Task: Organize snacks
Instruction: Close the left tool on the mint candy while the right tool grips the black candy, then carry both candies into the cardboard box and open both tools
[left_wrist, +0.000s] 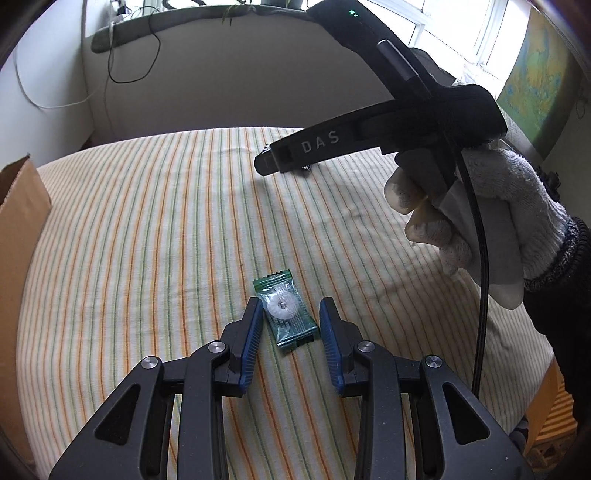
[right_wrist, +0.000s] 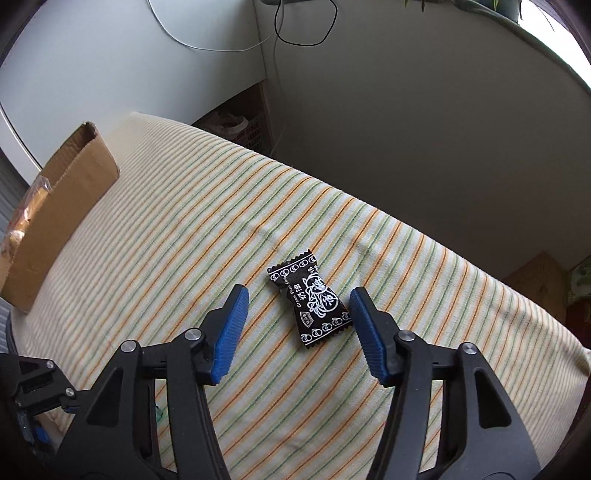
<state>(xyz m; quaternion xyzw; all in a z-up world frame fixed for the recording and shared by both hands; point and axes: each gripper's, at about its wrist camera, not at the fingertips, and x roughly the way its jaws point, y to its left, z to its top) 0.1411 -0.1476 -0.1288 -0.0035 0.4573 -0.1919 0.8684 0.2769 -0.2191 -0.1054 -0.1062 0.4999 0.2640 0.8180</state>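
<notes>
Both jaws gape: left gripper (left_wrist: 289, 318) straddles green candy (left_wrist: 286, 313), right gripper (right_wrist: 299, 314) black candy (right_wrist: 313, 302), both pointing diagonally away-left.

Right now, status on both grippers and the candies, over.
Left gripper open, straddling green candy. Right gripper open, black candy between its pads, ungripped. Cardboard box at far left; nothing in the way.

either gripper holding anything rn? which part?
Nothing held. Left gripper straddles the green clear-wrapped ring candy, which lies on the striped cloth; no clamp visible. Right gripper is open around the black printed candy wrapper.
</notes>
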